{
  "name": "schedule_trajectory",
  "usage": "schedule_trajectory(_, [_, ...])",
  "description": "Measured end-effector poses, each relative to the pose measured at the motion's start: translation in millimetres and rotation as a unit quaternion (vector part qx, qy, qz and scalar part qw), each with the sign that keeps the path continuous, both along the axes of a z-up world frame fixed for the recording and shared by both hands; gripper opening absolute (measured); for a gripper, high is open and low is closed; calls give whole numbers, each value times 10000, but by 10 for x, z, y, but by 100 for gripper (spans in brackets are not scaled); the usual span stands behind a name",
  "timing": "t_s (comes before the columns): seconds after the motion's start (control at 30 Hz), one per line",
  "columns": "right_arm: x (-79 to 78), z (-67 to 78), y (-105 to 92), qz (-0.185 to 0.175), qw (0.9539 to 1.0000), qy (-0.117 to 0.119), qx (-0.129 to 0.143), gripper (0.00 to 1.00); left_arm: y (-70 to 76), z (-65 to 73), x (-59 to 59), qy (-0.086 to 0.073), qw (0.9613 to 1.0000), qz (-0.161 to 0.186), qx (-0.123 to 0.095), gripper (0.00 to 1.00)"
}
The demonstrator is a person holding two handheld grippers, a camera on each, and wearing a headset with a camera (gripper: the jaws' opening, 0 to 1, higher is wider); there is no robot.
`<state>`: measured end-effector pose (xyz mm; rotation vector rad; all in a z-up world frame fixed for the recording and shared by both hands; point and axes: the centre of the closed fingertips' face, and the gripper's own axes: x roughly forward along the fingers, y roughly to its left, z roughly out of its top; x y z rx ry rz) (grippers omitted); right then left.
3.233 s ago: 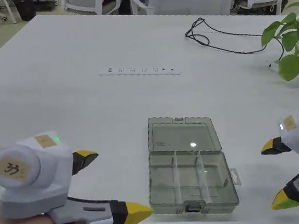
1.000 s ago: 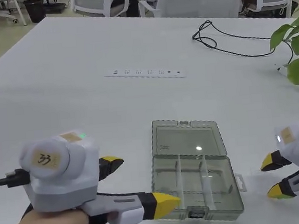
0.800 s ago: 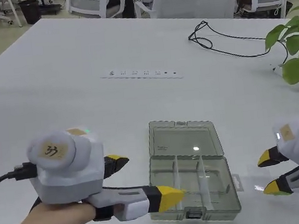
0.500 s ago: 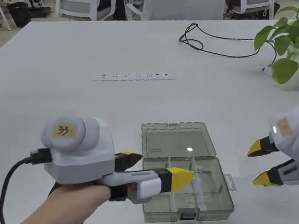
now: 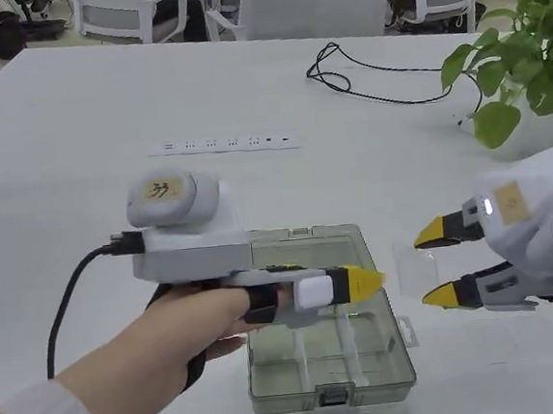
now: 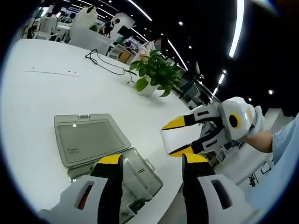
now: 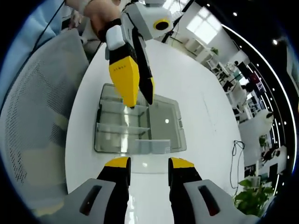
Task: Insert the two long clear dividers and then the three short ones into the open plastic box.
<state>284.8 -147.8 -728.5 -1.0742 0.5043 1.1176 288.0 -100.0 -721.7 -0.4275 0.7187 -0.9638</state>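
The open plastic box [image 5: 331,381] sits on the white table [image 5: 75,118], near the person. Its lid [image 5: 309,246] lies flat behind it, on the far side. Two long dividers [image 5: 350,341] stand inside the box, side by side, and run from the front wall toward the lid.

The left gripper [image 6: 152,161] is in a hand [image 5: 199,320] and hangs over the box, above the spot where the lid meets the box. Its two yellow tips are apart, with nothing between them. It points to the right, at the other gripper.

The right gripper [image 5: 435,266] is in the air just to the right of the box, and it points left. A clear divider [image 6: 183,136] sits between its yellow tips, and the tips press on it from both sides. The piece is see-through and hard to make out, so its far edge is not sharp. It is off to the side of the box and does not touch it.

Farther back on the table lies a white power strip [image 5: 224,144]. A black cable [image 5: 362,74] curls near the far edge. A green plant [image 5: 516,60] stands at the right. Office chairs [image 5: 143,6] stand behind the table.
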Motion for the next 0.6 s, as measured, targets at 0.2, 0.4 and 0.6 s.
schedule_trajectory(0.2, [-44,80,122,155,9998,-142,53,33,-150,30,-14,100,9998,-112,-143,39])
schedule_trajectory(0.4, [-80,128,197,281,9993,-211,96,33,-210,23,-54,153,9994,-231,-210,26])
schedule_trajectory(0.6, [-114,147,264,393,9988,-279,115,33,-239,28,-84,196,9991,-256,-277,17])
